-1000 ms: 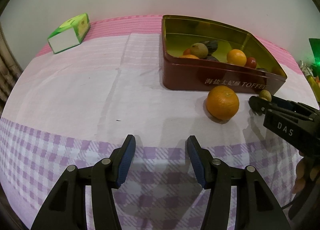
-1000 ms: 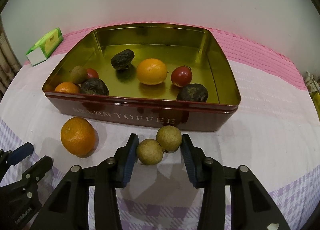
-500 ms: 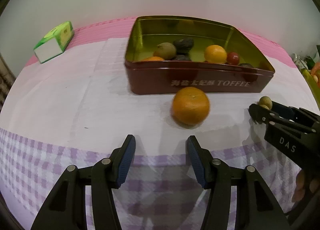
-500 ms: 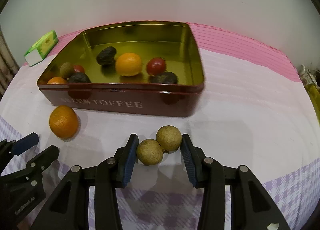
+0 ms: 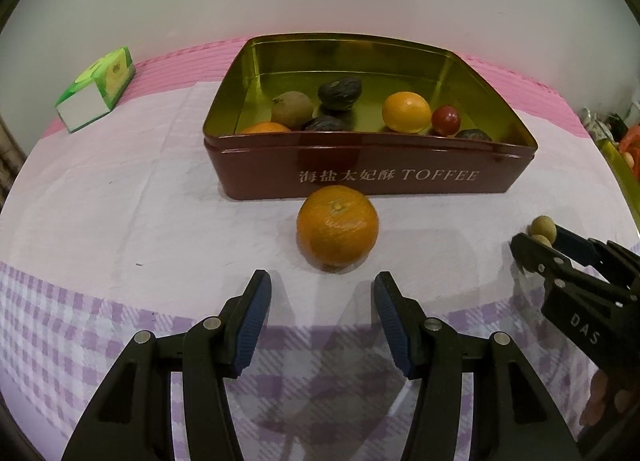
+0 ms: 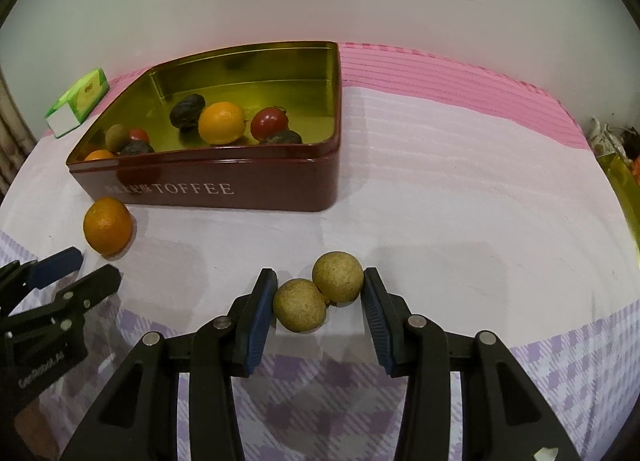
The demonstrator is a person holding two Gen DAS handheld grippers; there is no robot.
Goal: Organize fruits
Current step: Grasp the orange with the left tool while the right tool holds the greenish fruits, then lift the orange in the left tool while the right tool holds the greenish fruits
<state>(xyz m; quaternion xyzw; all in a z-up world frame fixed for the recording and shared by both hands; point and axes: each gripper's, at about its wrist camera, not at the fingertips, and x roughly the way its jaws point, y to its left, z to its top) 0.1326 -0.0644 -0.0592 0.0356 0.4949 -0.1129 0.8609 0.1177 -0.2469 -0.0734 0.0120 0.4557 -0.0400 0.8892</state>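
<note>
A large orange point(image 5: 337, 231) sits on the cloth just in front of the dark red toffee tin point(image 5: 260, 177). My left gripper point(image 5: 322, 289) stands open right behind it, with nothing between its fingers. The tin point(image 6: 280, 197) holds a kiwi point(image 5: 292, 109), a yellow-orange fruit point(image 5: 406, 111), a small red fruit point(image 5: 445, 120), several dark wrinkled fruits and part of another orange. My right gripper point(image 6: 320, 289) is shut on a pair of tan round fruits point(image 6: 299, 305), right of the tin and slightly above the cloth. The left wrist view shows this gripper point(image 5: 540, 237) at the right edge.
A green tissue box point(image 5: 98, 95) lies at the back left on the pink-and-white cloth. A yellow-green container edge point(image 6: 620, 177) shows at the far right. The left gripper point(image 6: 94, 265) appears at the lower left, near the orange point(image 6: 107, 225). Fingers of a hand point(image 5: 604, 401) show at the lower right.
Both grippers have moved to the right. The orange now lies centred ahead of the left jaws, and the tin has slid left in the right view. The tan fruits stay gripped.
</note>
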